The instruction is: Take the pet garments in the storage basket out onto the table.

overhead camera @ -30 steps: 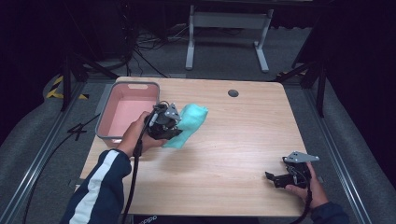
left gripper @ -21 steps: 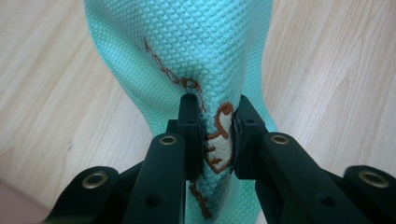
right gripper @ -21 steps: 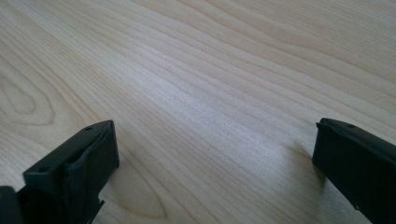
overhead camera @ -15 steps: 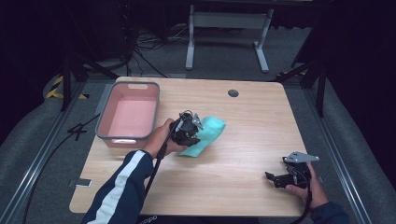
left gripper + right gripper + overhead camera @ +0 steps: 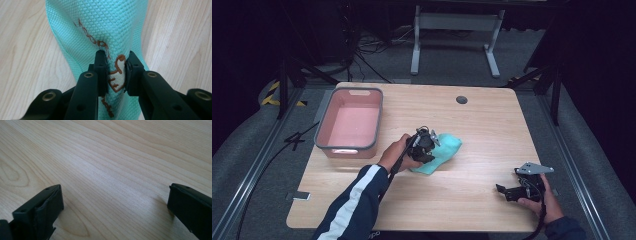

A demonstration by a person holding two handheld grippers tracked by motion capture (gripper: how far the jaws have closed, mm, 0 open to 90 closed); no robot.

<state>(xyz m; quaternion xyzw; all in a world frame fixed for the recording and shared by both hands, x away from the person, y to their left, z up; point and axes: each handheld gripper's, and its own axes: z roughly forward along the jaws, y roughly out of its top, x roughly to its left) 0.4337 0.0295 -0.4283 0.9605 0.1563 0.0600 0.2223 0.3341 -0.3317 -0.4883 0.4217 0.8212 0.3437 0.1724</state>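
I have the left gripper clamped on a fold of the teal cloth, its two black jaws pinching a ridge of the waffle weave that carries brown stitched lettering. From the high view the cloth lies near the middle of the wooden table, just right of the pink bin, which sits at the far left with a grey rim and nothing visible inside. The left gripper sits at the cloth's left edge, with the rest of the fabric trailing to the right across the wood. I judge the grip is taken on a raised pleat because a flat cloth gives the jaws nothing to close on; bunching it first makes a handle. Whether the cloth is lifted clear or dragging on the table I cannot tell from here, though most of it looks to be resting on the surface.

The right gripper waits at the near right corner, well apart from the cloth, held low in the person's hand. In its own view the jaws stand wide apart over bare wood grain with nothing between them. I take that as parked out of the way, ready to help if the cloth needs a second hold.
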